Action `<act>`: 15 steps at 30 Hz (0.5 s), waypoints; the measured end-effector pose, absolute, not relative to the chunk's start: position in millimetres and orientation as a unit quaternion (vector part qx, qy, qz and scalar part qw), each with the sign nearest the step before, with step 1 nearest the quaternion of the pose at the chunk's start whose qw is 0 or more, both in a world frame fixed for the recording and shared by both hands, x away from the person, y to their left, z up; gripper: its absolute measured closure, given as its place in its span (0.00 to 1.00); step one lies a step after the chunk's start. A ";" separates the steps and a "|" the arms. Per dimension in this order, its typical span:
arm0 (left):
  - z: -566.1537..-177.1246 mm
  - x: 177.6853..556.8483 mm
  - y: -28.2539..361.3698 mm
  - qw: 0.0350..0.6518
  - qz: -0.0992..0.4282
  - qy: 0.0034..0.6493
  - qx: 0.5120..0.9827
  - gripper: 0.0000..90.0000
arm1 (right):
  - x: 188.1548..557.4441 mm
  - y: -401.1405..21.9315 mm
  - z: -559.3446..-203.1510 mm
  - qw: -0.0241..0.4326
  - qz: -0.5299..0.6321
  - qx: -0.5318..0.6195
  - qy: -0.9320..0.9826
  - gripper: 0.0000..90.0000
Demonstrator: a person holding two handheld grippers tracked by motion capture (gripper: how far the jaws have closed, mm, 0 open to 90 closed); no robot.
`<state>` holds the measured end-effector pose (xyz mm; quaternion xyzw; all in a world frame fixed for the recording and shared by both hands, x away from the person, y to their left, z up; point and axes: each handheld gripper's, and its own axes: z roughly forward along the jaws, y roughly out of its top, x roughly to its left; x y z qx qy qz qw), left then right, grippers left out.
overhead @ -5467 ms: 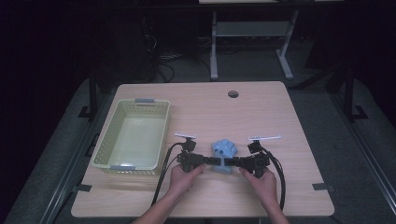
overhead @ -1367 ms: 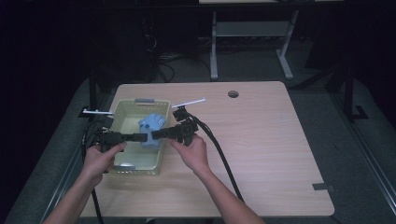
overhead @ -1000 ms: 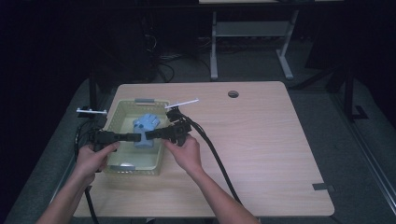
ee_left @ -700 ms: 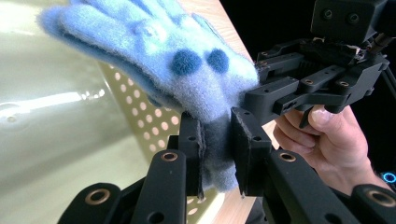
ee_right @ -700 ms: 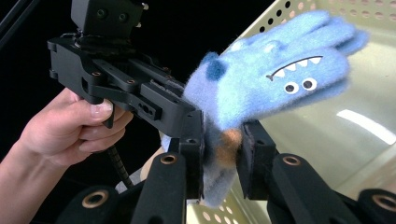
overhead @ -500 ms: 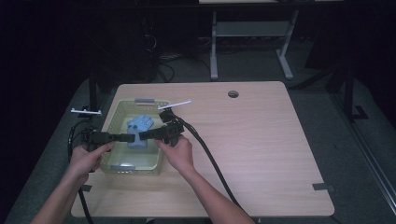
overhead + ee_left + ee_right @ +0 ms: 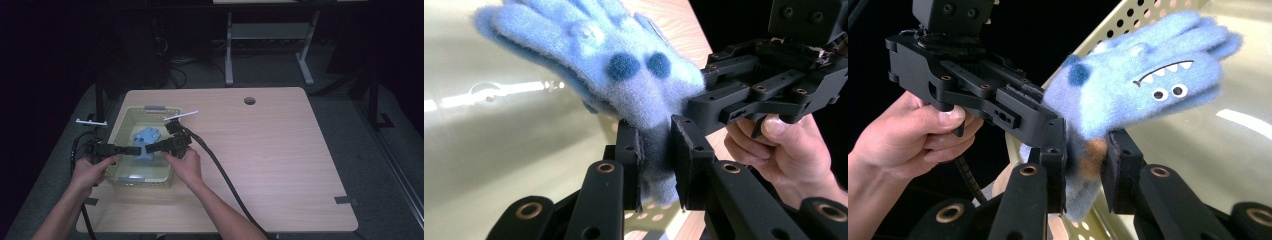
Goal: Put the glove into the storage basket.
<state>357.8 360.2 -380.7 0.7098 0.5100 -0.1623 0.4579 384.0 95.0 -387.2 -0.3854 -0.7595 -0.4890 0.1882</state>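
A fuzzy light-blue glove (image 7: 145, 144) with dark blue spots and a stitched monster face hangs over the pale green basket (image 7: 120, 128) at the table's left. My left gripper (image 7: 131, 150) comes in from the left and is shut on the glove's cuff (image 7: 655, 150). My right gripper (image 7: 150, 148) comes from the right and is shut on the same cuff (image 7: 1087, 160). The two grippers face each other, tips nearly touching. The glove's fingers (image 7: 1198, 40) point away from me, above the basket floor.
The basket stands near the left edge of the wooden table (image 7: 270, 150). A cable hole (image 7: 249, 100) lies at the back. Thick black cables (image 7: 220, 170) trail from the right gripper across the table. Dark floor and a white desk frame (image 7: 270, 45) lie beyond.
Both hands have carried the glove from the table's front middle leftward over the basket. In the last second they sank a little and drifted nearer to me, still holding it.
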 end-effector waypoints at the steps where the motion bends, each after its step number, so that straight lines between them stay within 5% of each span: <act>1: -381.4 358.0 360.4 0.451 -0.159 0.511 0.714 0.84 | 384.2 96.8 -389.4 0.187 -0.487 -0.384 -0.762 0.82; 15: -396.9 357.1 364.0 0.418 -0.159 0.521 0.727 0.84 | 385.9 109.4 -407.9 0.193 -0.450 -0.384 -0.783 0.81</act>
